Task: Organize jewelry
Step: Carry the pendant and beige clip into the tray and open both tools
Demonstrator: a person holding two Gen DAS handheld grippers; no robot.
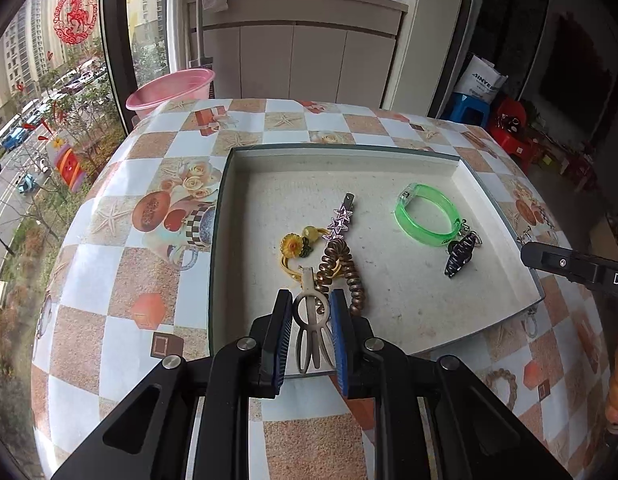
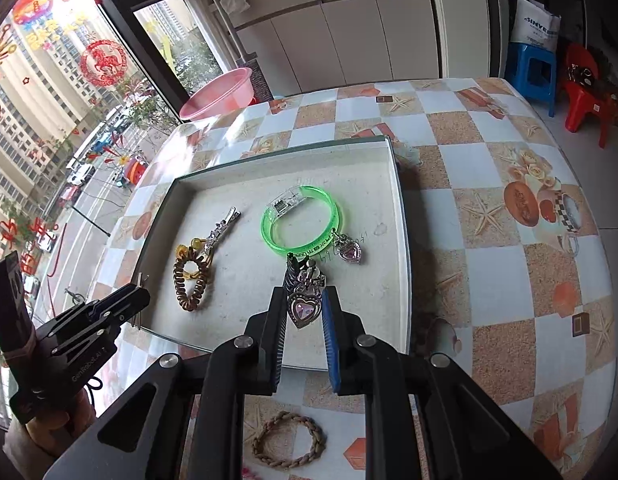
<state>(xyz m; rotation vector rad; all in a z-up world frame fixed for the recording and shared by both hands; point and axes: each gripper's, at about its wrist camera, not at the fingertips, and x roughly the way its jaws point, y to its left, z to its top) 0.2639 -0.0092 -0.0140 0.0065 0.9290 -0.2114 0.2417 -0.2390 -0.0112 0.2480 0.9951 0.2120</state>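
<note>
A shallow white tray (image 1: 245,168) sits on the checked table. It holds a green bangle (image 1: 427,216), a star hair clip (image 1: 341,216), a brown coil hair tie (image 1: 341,272), a yellow flower tie (image 1: 293,246) and a dark claw clip (image 1: 461,258). My left gripper (image 1: 312,304) is shut on a beige hair claw (image 1: 311,320) over the tray's near edge. My right gripper (image 2: 305,300) is shut on a heart pendant earring (image 2: 305,308) over the tray's near right part. A second heart earring (image 2: 351,252) lies by the bangle (image 2: 301,220).
A braided rope bracelet (image 2: 289,438) lies on the table in front of the tray (image 2: 401,216). A pink basin (image 1: 171,88) stands beyond the table's far left edge. White cabinets stand behind; a blue stool (image 2: 531,70) and red chairs stand at the right.
</note>
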